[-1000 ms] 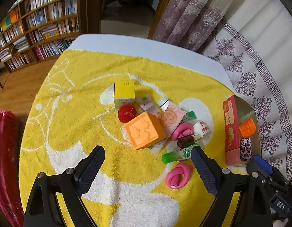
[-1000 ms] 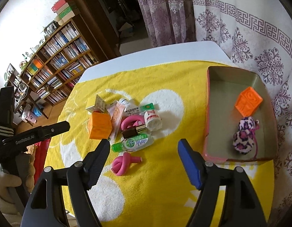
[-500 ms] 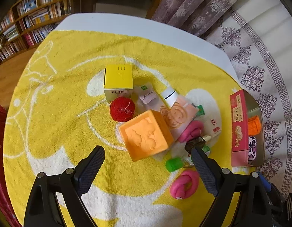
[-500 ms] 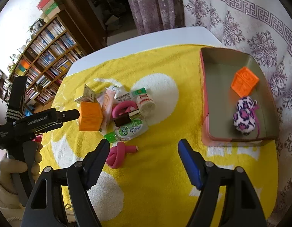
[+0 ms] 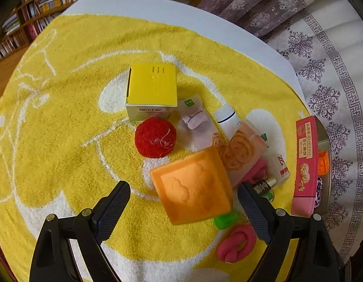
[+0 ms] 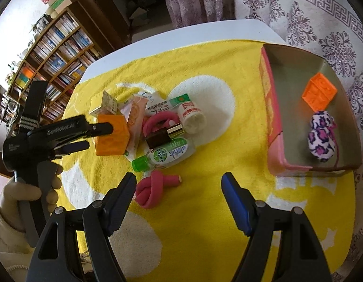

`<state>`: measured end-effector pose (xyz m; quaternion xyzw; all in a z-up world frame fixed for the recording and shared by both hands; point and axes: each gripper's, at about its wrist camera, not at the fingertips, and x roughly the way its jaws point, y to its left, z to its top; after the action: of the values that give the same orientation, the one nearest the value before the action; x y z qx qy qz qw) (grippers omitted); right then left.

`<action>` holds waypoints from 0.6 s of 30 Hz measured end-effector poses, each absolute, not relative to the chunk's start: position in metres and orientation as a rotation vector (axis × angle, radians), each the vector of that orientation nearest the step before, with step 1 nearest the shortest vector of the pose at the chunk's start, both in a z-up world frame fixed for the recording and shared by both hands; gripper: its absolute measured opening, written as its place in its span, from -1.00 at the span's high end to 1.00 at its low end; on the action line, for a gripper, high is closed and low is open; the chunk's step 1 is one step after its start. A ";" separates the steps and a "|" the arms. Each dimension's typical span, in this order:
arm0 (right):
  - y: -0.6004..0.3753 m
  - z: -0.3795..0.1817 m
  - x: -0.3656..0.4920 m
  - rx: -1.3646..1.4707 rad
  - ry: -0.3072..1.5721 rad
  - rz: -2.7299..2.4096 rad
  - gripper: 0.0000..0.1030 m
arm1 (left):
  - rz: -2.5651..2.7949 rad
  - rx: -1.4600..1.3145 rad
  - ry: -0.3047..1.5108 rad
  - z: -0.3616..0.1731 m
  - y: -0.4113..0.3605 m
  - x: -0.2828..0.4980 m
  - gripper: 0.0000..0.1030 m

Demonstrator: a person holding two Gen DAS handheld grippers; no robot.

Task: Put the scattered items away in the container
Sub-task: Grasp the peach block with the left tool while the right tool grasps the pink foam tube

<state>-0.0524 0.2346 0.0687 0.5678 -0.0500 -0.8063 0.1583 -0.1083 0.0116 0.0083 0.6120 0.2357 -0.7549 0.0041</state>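
Left gripper (image 5: 183, 202) wide open and empty over the orange cube (image 5: 193, 185), right gripper (image 6: 179, 188) open, empty too: next, straddle and squeeze.

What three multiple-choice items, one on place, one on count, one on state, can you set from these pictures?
1. Where is the red ball? A in the tray; B beside the yellow box; C on the floor.
2. How many things lie in the tray? A two; B four; C none.
3. How is the right tool? A shut on the bottle; B shut, empty; C open.

Answers: 1 B, the ball sits against the box on the towel. 2 A, only an orange block and a spotted plush lie inside. 3 C, its fingers stand wide apart with nothing between them.
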 end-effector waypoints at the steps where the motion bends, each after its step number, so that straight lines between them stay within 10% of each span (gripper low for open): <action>1: 0.233 0.067 -0.053 1.629 -0.137 -2.300 -0.52 | -2.356 1.921 0.753 0.005 0.011 -0.109 -0.83; 11: 0.223 0.055 -0.056 1.673 -0.112 -2.256 -0.52 | -2.319 1.938 0.833 -0.014 0.009 -0.117 -0.79; 15: 0.219 0.049 -0.059 1.688 -0.113 -2.231 -0.52 | -2.359 1.952 0.902 -0.010 0.014 -0.119 -0.22; 18: 0.217 0.040 -0.062 1.717 -0.140 -2.197 -0.52 | -2.389 1.950 0.826 -0.005 0.019 -0.118 -0.18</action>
<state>-0.0623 0.2171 0.0401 0.6057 -0.0493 -0.7749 0.1740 -0.1179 0.0195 -0.0045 0.6105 0.2588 -0.7481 -0.0255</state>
